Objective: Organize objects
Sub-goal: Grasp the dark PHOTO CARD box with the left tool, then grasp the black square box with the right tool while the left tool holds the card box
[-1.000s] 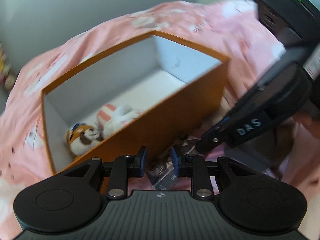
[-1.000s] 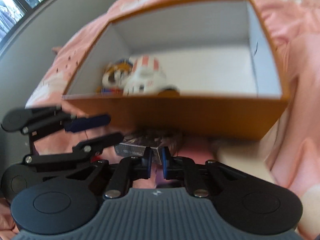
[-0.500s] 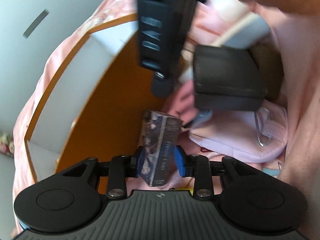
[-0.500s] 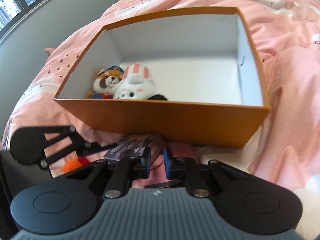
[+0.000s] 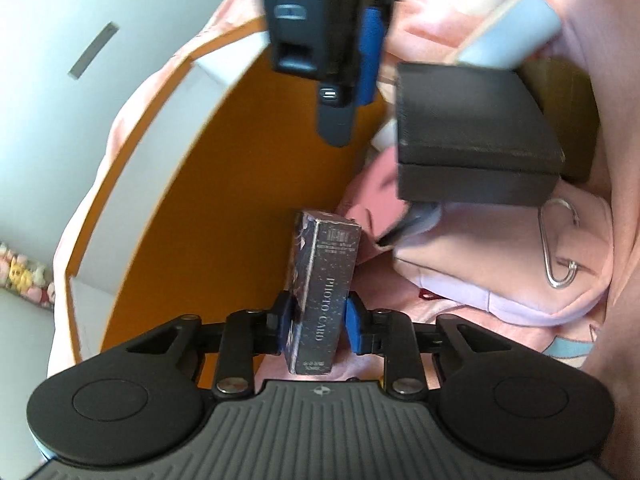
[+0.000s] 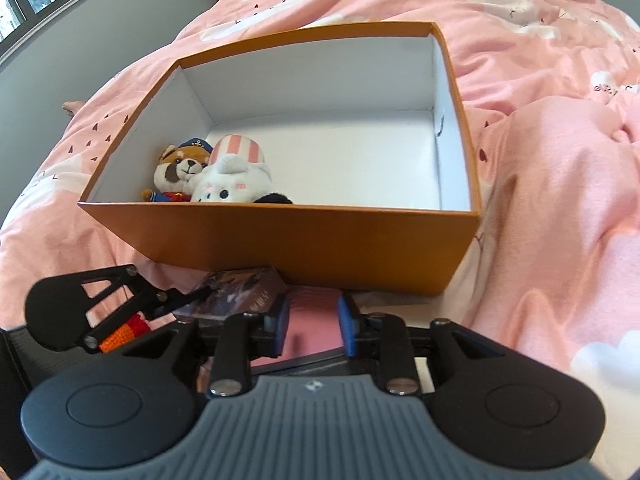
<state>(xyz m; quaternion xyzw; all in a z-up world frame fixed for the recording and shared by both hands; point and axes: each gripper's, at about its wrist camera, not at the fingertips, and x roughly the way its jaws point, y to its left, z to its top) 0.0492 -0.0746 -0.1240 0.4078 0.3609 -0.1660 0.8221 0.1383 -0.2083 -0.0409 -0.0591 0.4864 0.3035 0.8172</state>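
Gripping photo card box [image 5: 322,300] with left tongs [image 5: 318,322], jaws just closed on it, beside orange box [image 6: 280,236]. Right tongs [image 6: 310,320] just opened, empty. Next: lift, carry over rim, release inside.

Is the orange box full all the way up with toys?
No, the orange box holds only two plush toys in one corner, and the rest of its white floor is bare.
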